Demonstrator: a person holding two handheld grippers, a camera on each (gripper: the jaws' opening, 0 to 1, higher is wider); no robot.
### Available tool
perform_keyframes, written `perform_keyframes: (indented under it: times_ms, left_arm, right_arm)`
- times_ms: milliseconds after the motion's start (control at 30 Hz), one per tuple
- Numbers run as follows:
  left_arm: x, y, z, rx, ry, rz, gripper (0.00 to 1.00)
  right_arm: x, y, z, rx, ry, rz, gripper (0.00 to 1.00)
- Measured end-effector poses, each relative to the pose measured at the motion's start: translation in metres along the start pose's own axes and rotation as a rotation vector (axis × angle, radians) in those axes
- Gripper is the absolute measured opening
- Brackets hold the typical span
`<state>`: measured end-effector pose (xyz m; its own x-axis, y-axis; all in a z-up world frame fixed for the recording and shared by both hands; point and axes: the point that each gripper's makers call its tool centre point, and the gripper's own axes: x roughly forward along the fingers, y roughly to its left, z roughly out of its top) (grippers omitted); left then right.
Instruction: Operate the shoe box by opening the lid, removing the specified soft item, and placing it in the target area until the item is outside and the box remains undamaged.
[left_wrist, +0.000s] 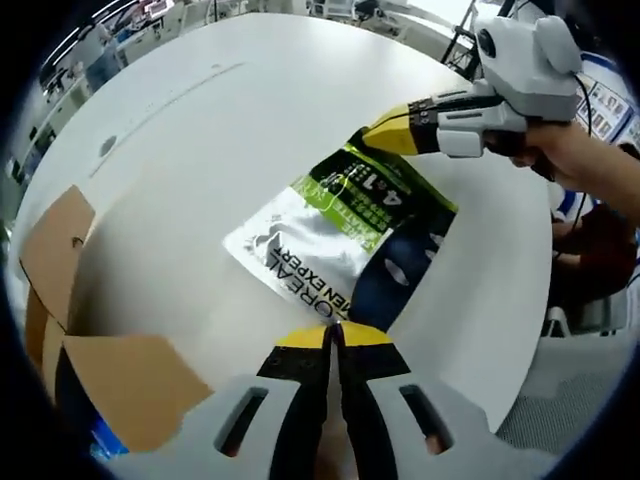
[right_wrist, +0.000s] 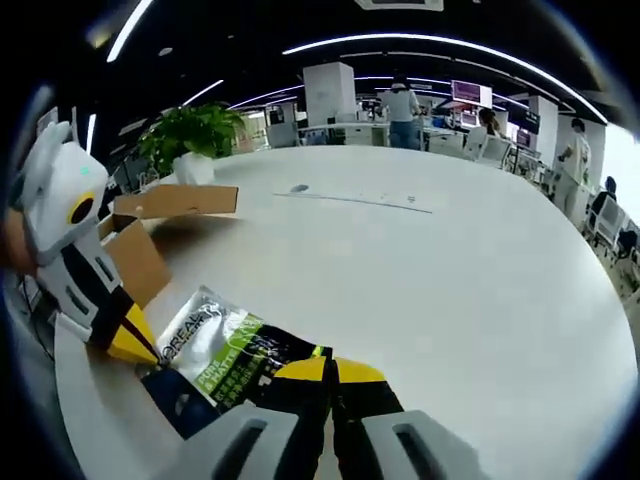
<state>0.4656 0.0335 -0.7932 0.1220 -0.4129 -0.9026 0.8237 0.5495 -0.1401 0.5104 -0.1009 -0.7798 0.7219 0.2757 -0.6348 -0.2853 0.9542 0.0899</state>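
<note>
Lying flat on the white surface (left_wrist: 250, 130), the soft pouch (left_wrist: 345, 225) is already out of the cardboard box (left_wrist: 95, 350), which sits open at about eight o'clock in the left gripper view and at ten o'clock in the right gripper view. The left gripper (left_wrist: 336, 333) has its jaws closed on the pouch's near edge at six o'clock, and the right gripper (left_wrist: 380, 138) pinches the opposite end at about one o'clock; its own view shows its tips pressed together over the pouch's dark end.

As I judge it, the risk is in two grips on one limp pouch: if the hands pull apart or lift unevenly, the film could stretch, crease or slip from one pair of jaws. Swinging back past the box could also catch a raised flap and bend it.

How much pouch each grip really holds is hard to tell, since the jaws cover the edges. The box is cut off by the view's edge, so its contents and lid condition stay unclear. No marked target area can be made out.
</note>
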Motion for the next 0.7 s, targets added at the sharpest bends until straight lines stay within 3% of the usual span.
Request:
perform_keyframes:
  times_ms: [233, 333, 433, 700]
  left_arm:
    - [-0.001, 0.001, 0.000, -0.026, -0.011, -0.001, 0.03]
    - [-0.004, 0.001, -0.001, -0.031, -0.018, -0.003, 0.08]
    - [-0.011, 0.000, 0.007, -0.029, -0.067, -0.013, 0.13]
    - [-0.040, 0.005, 0.030, -0.006, -0.170, -0.007, 0.16]
  right_arm:
    - [0.003, -0.003, -0.002, 0.015, 0.000, -0.026, 0.00]
    - [0.003, -0.004, -0.003, 0.022, -0.002, -0.052, 0.00]
    - [0.003, -0.005, -0.003, 0.055, 0.001, -0.070, 0.00]
    - [0.004, -0.005, -0.003, 0.075, 0.004, -0.090, 0.00]
